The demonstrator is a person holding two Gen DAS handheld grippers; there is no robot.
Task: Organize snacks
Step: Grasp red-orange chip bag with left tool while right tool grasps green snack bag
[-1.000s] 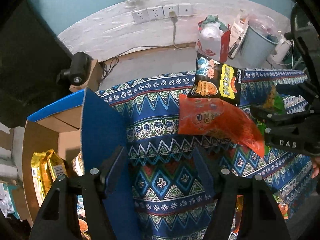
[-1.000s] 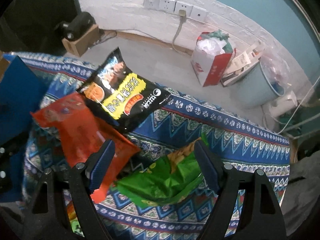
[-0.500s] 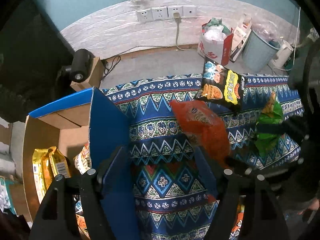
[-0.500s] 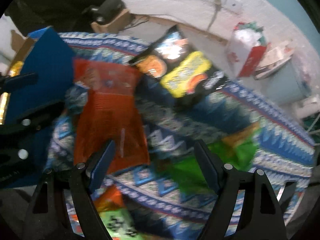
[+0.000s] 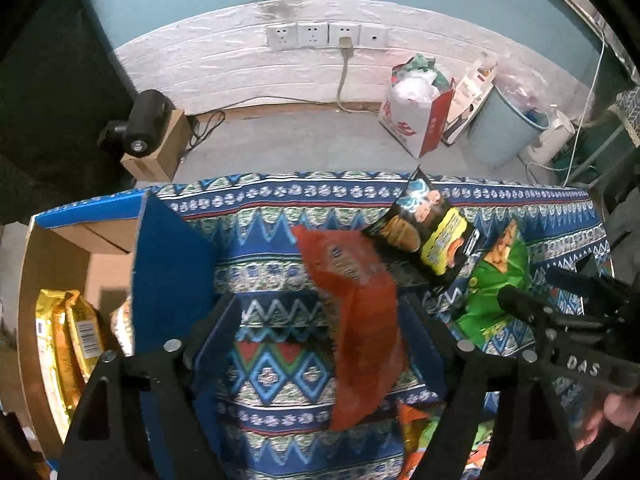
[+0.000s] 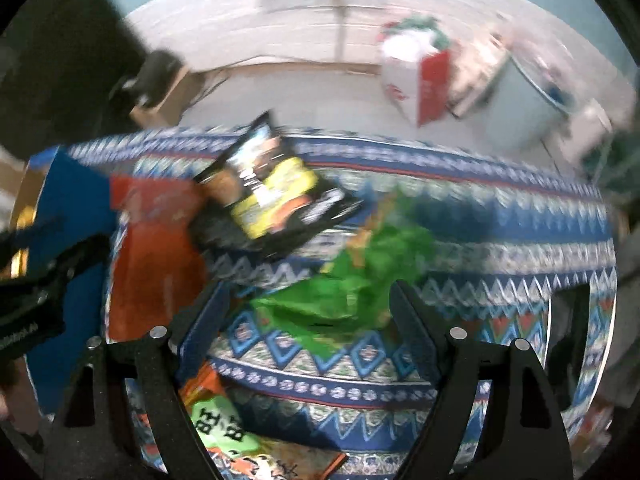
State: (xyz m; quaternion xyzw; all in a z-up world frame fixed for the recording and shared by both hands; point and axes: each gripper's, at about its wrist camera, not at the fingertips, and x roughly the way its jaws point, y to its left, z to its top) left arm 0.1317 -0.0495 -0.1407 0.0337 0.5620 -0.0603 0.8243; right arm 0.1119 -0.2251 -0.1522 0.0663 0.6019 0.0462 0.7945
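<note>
My left gripper [image 5: 320,320] sits open around the orange snack bag [image 5: 356,312]. I'd close on its middle, gently. The right gripper [image 6: 308,312] also gapes, empty, above the green bag [image 6: 344,292].

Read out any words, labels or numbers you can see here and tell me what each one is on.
"DAS": white letters on the right tool's black body.
Black and yellow snack bag: print too small to read.
Orange snack bag: logo blurred.
Red and white paper bag: red marks unreadable.
Gold packets in the cardboard box: label unreadable.
</note>
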